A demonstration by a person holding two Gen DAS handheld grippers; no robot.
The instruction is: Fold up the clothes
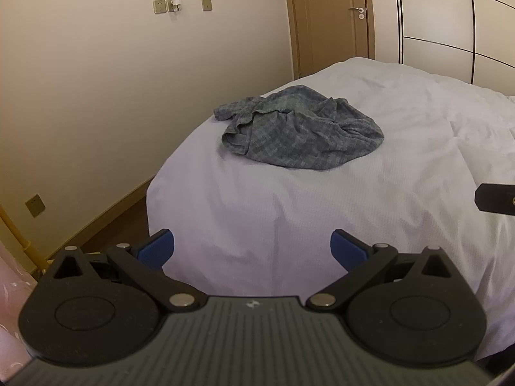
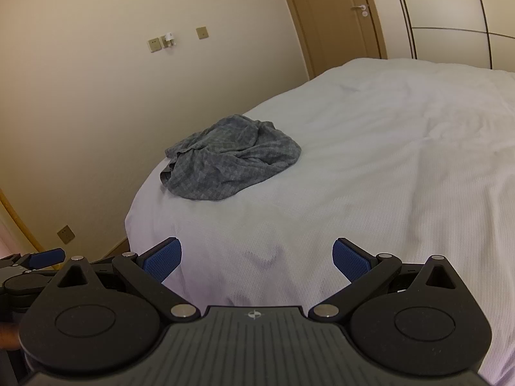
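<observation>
Nearest, the left gripper [image 1: 252, 246] hangs before the near end of the bed [image 1: 322, 212], its jaws wide apart with nothing between them; the blue pads [image 1: 157, 247] face each other over the white cover where it drapes down the bed's near side. The right gripper [image 2: 257, 257] sits just beside it, also with jaws spread and empty, blue pads [image 2: 349, 259] over the same draped cover. Each shows in the other's view: a dark piece of the right gripper [image 1: 495, 202] pokes in at the right edge of the left wrist view, and the left gripper [image 2: 35, 262] (a blue pad and black linkage) shows at the lower left of the right wrist view. Neither touches the cloth.

Farther on, a grey checked garment [image 1: 299, 128] lies crumpled in a loose heap on top of the bed, close to its left edge and towards the near left corner, well apart from both grippers. In the right wrist view the garment [image 2: 231, 157] sits left of centre, with the rest of the bed [image 2: 386, 160] wrinkled and bare to its right.

Beyond the bed's left edge stands a cream wall [image 1: 96, 80] with sockets [image 1: 159, 6] high up and another socket [image 1: 34, 205] low down. At the far end is a brown door [image 1: 328, 16] with a metal handle [image 1: 355, 9], and to its right pale panels [image 1: 450, 32] with dark seams.
</observation>
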